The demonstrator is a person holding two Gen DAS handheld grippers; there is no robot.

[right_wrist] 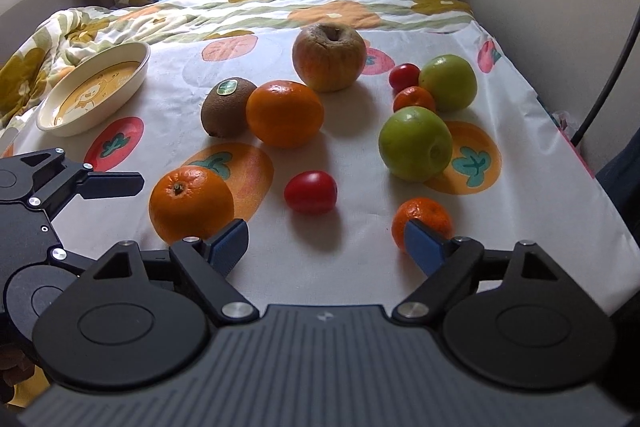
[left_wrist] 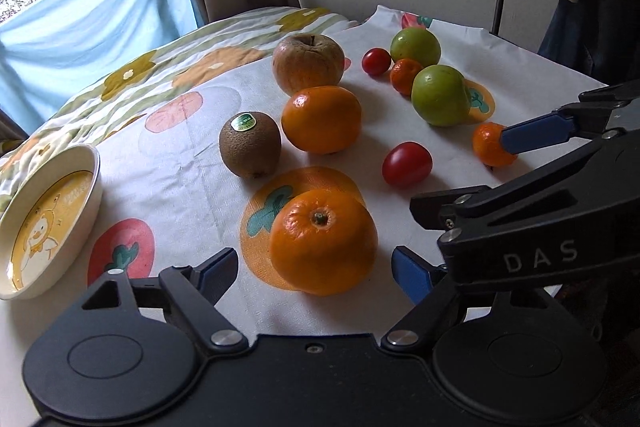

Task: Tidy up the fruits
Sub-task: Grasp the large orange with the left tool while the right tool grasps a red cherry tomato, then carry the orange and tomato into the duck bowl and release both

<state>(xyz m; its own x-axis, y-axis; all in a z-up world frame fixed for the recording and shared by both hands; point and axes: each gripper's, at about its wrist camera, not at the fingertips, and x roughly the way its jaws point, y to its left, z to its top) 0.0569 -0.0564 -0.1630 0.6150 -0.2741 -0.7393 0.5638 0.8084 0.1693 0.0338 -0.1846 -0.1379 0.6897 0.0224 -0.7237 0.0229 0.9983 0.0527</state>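
Observation:
A big orange (left_wrist: 324,243) (right_wrist: 191,203) sits between the pads of my left gripper (left_wrist: 316,269), which is open and clear of it on both sides. My right gripper (right_wrist: 324,233) (left_wrist: 460,173) is open too. Its right fingertip (right_wrist: 416,239) is against a small mandarin (right_wrist: 424,215) (left_wrist: 486,143), and a red tomato (right_wrist: 311,192) (left_wrist: 407,163) lies just ahead of its gap. Further back on the fruit-print cloth lie a kiwi (left_wrist: 250,143), a second orange (left_wrist: 322,119), a wrinkled apple (left_wrist: 308,63), two green apples (left_wrist: 440,95) (left_wrist: 416,47), another mandarin (left_wrist: 405,75) and another tomato (left_wrist: 376,61).
An oval cream dish (left_wrist: 76,227) (right_wrist: 100,115) with a yellow duck print stands empty at the left of the cloth. A rumpled flowered quilt (right_wrist: 60,27) lies behind it. The wall and a dark cable (right_wrist: 608,83) run along the right, where the cloth's edge (right_wrist: 580,167) drops off.

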